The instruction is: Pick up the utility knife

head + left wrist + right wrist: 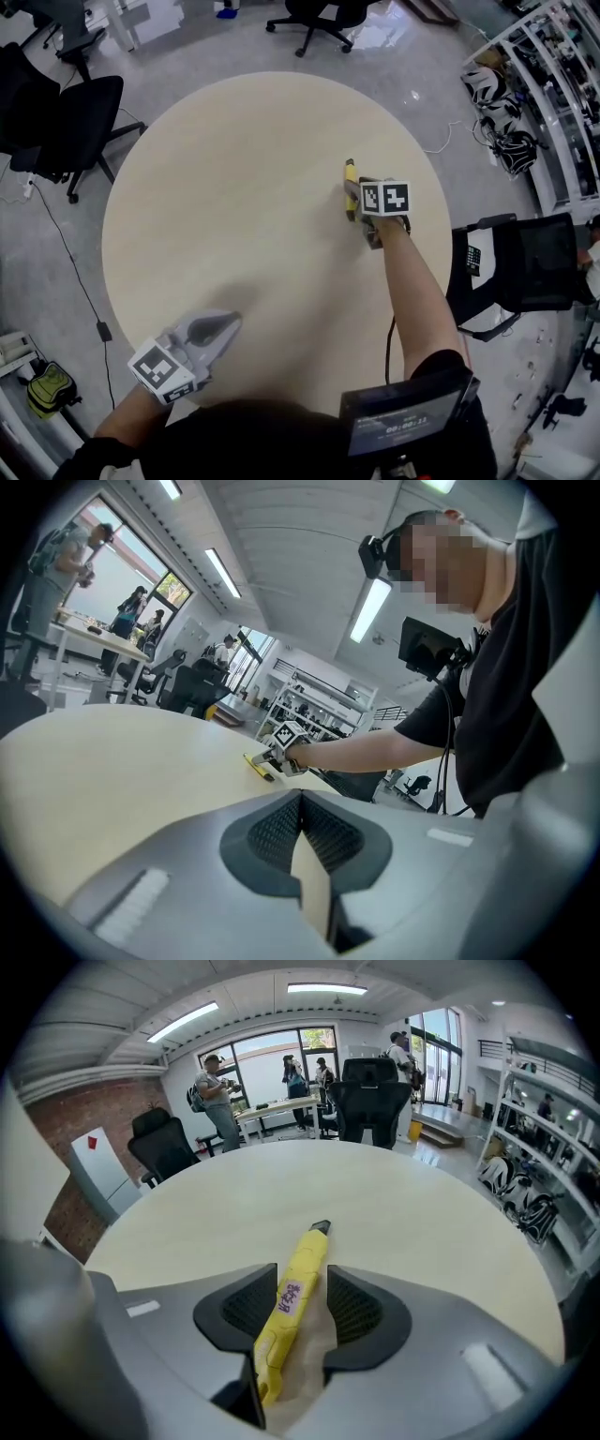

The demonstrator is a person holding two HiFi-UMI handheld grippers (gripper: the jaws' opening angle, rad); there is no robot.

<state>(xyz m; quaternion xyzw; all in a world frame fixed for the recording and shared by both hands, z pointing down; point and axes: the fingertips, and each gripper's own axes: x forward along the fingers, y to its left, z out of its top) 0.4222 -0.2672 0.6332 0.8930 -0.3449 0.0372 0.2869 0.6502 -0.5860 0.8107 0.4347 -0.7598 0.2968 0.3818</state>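
The yellow utility knife [351, 187] lies flat on the round beige table [234, 187], right of centre. My right gripper [360, 214] is down over its handle end. In the right gripper view the knife [298, 1307] runs between the two fingers, dark tip pointing away. The left pad [248, 1312] sits close against it, while a gap shows on the right side, so my right gripper [302, 1274] is open. My left gripper [228, 325] hovers over the table's near left edge, fingertips together, nothing in them. From the left gripper view, the knife [260, 766] and right gripper [278, 758] appear far off.
Black office chairs stand at the left [75, 122], the back [319, 19] and close at the right [525, 262]. Shelving with helmets [502, 112] lines the right side. A cable and a green bag [49, 389] lie on the floor at left. People [216, 1091] stand far back.
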